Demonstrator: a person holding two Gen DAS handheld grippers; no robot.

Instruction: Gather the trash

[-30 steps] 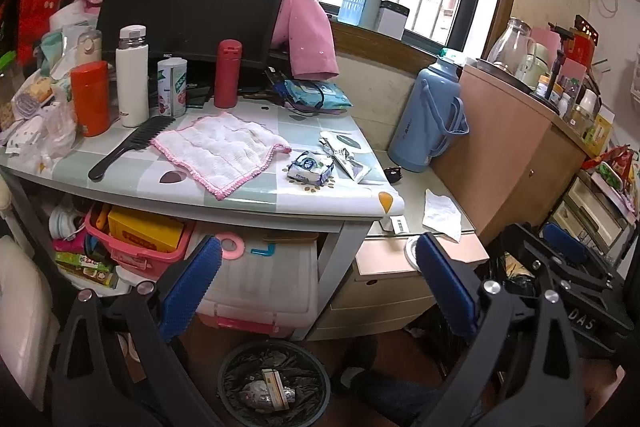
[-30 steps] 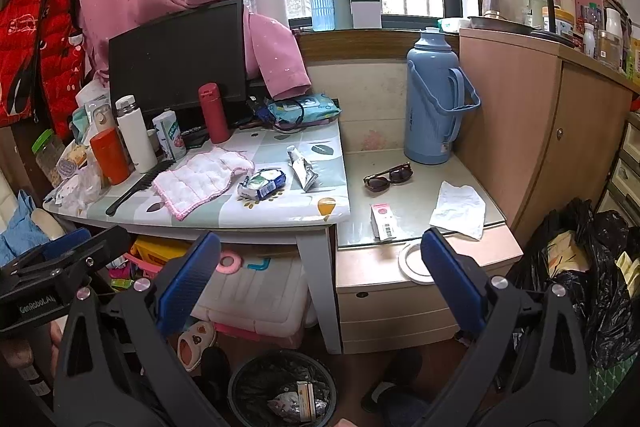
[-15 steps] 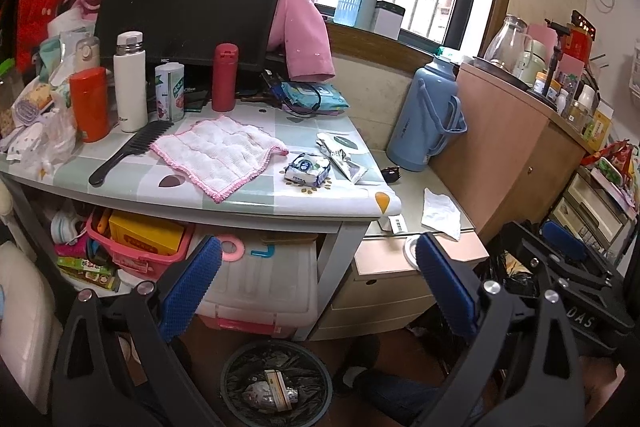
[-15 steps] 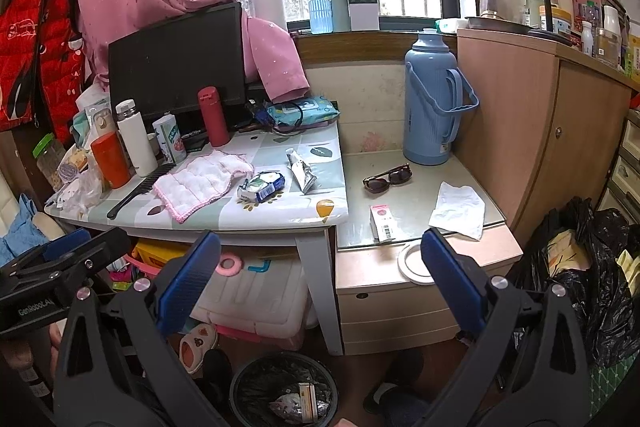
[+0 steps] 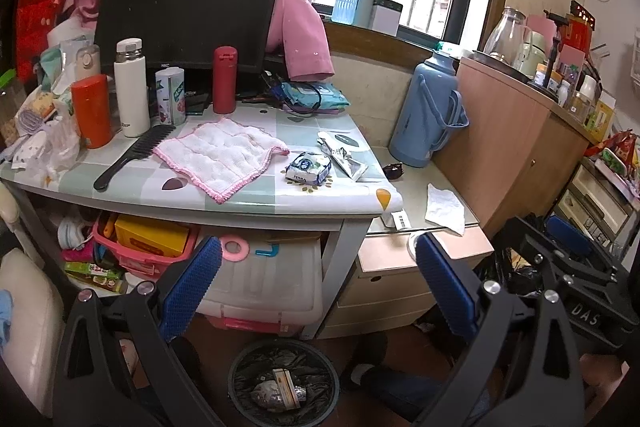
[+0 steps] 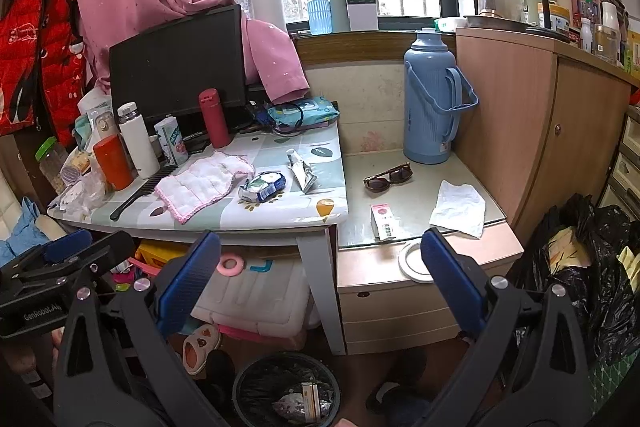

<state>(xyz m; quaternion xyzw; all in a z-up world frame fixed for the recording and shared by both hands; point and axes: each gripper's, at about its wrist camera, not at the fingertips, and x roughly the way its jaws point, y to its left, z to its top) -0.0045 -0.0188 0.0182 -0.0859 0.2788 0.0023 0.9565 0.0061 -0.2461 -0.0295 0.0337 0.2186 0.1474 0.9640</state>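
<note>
Both grippers, left (image 5: 318,269) and right (image 6: 320,263), jaws wide, empty, held back from desk; bin (image 6: 286,389) below, crumpled tissue (image 6: 458,205) likely first pick.

My left claw (image 5: 316,263) has matt black plastic arms and blue ribbed rubbery pads (image 5: 192,285). The pale green patterned tabletop cover (image 5: 280,195) shines glossy. On it lie a quilted white cloth with pink trim (image 5: 220,157) and a crinkled silvery foil tube (image 5: 342,159). The crumpled white paper tissue (image 6: 458,209) rests on smooth glass.
</note>
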